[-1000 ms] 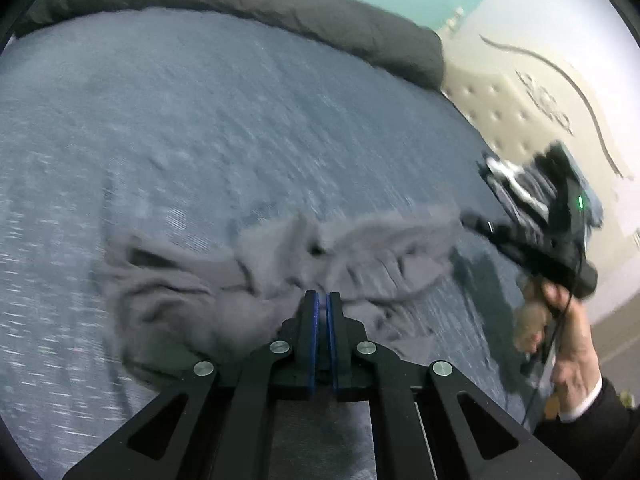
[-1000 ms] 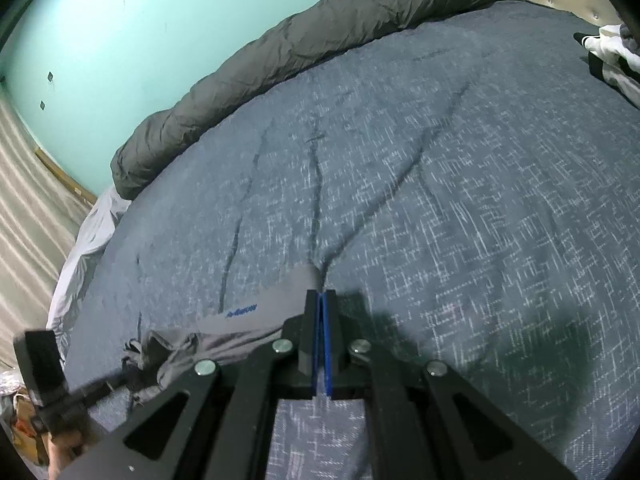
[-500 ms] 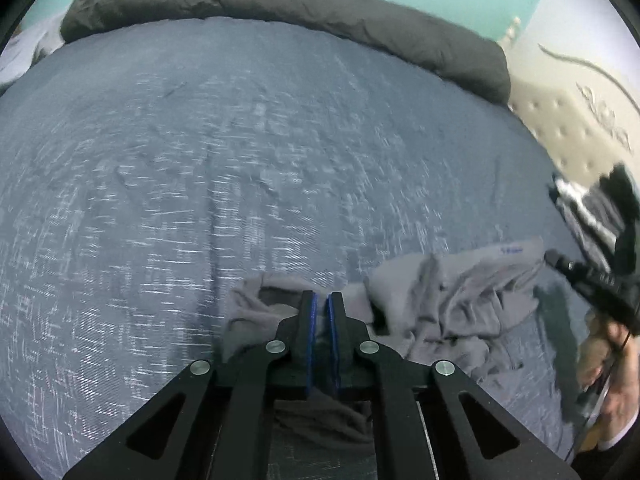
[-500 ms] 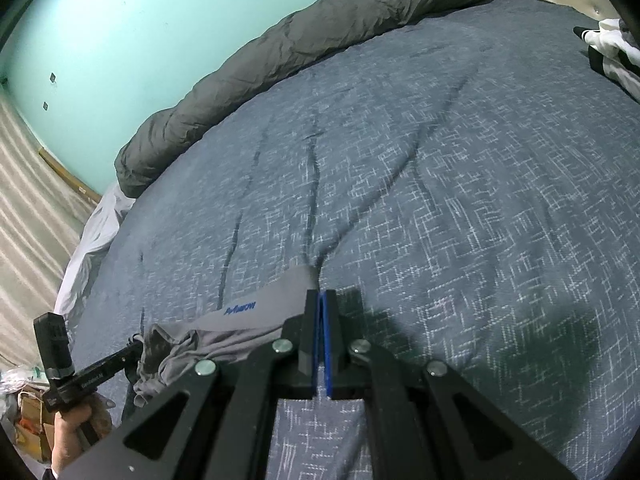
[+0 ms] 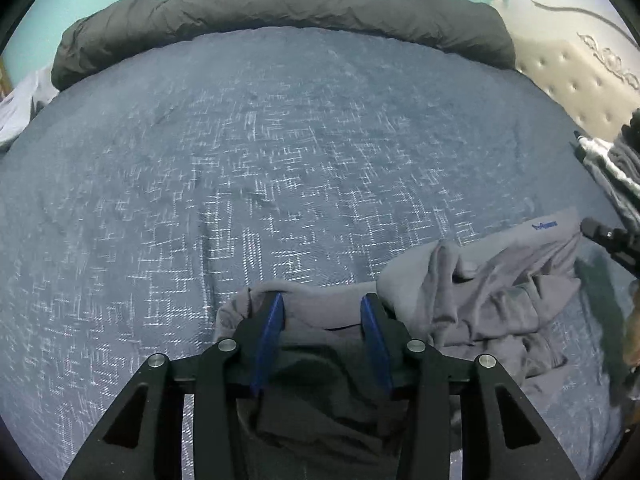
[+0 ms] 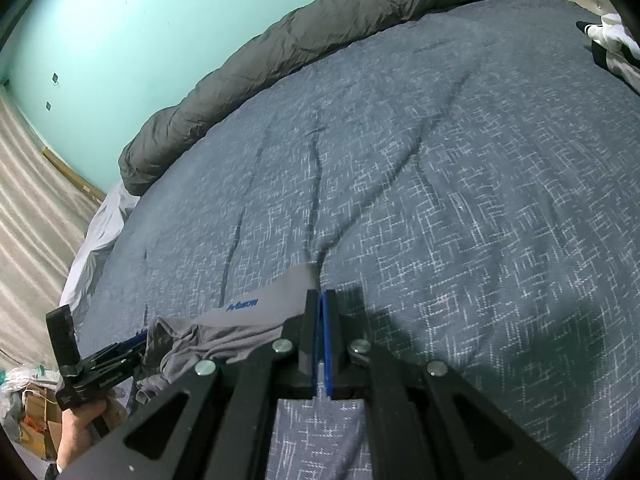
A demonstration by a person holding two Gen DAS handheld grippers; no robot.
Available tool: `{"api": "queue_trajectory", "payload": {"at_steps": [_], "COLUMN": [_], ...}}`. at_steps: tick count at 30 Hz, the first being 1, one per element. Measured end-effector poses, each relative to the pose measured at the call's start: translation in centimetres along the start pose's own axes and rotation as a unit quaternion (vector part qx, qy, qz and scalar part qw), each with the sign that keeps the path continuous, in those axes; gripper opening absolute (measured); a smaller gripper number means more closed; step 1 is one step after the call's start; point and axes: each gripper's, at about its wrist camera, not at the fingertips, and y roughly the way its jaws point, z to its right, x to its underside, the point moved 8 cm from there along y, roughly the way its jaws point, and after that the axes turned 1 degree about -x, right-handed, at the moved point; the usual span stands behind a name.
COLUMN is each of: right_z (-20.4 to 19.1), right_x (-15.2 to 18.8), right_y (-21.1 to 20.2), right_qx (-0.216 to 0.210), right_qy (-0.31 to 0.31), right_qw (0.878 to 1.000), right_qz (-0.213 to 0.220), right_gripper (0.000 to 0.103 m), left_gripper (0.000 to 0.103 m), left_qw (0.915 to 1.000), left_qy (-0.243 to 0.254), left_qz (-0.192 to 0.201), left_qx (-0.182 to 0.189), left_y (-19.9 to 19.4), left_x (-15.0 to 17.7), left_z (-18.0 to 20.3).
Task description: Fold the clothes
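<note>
Left tool (image 5: 322, 312) has just been opening over the crumpled grey garment (image 5: 480, 292) on the bed (image 5: 280, 140), fabric loose between its pads. Right tool (image 6: 321, 300) is pressed together, pinching the garment's corner.

Grey garment (image 5: 492, 292), blue crosshatched bedspread (image 5: 280, 152)

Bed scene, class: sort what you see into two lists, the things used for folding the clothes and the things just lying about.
In use:
grey garment
left claw, open over its edge, jaws just opened
right claw, shut on a corner
blue bedspread

Lying about:
dark duvet
striped clothes
cardboard box
</note>
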Motion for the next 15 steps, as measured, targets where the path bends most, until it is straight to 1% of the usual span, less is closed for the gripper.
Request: {"api": "queue_trajectory", "payload": {"at_steps": [2, 3, 4, 5, 8, 11, 13, 15], "right_z": [0.0, 0.0, 0.0, -0.1, -0.2, -0.5, -0.6, -0.6], "right_x": [0.0, 0.0, 0.0, 0.0, 0.0, -0.1, -0.2, -0.3], "right_y": [0.0, 0.0, 0.0, 0.1, 0.1, 0.1, 0.0, -0.2], "right_qx": [-0.001, -0.002, -0.002, -0.003, -0.005, -0.006, -0.008, -0.010], "right_qy": [0.000, 0.001, 0.000, 0.000, 0.000, -0.001, -0.002, -0.001], "right_qw": [1.000, 1.000, 1.000, 1.000, 1.000, 1.000, 1.000, 1.000], "right_qz": [-0.001, -0.001, -0.002, -0.002, -0.003, -0.002, 0.000, 0.004], "right_gripper": [0.001, 0.001, 0.001, 0.001, 0.001, 0.001, 0.001, 0.001], "left_gripper": [0.043, 0.041, 0.033, 0.021, 0.011, 0.006, 0.005, 0.005], "left_qw": [1.0000, 1.0000, 1.0000, 0.9999, 0.9999, 0.9998, 0.9995, 0.9987], "left_qy": [-0.001, 0.001, 0.006, 0.009, 0.010, 0.009, 0.007, 0.000], "left_qz": [0.000, 0.000, 0.001, 0.001, 0.006, 0.017, 0.028, 0.049], "left_qx": [0.001, 0.003, 0.007, 0.009, 0.007, 0.008, 0.008, 0.009], "left_y": [0.1, 0.2, 0.2, 0.3, 0.1, -0.8, -1.5, -2.7], "left_x": [-0.1, -0.1, -0.3, -0.4, -0.5, -0.8, -1.1, -1.8], "left_z": [0.0, -0.2, -0.5, -0.7, -0.9, -0.9, -1.0, -1.3]}}
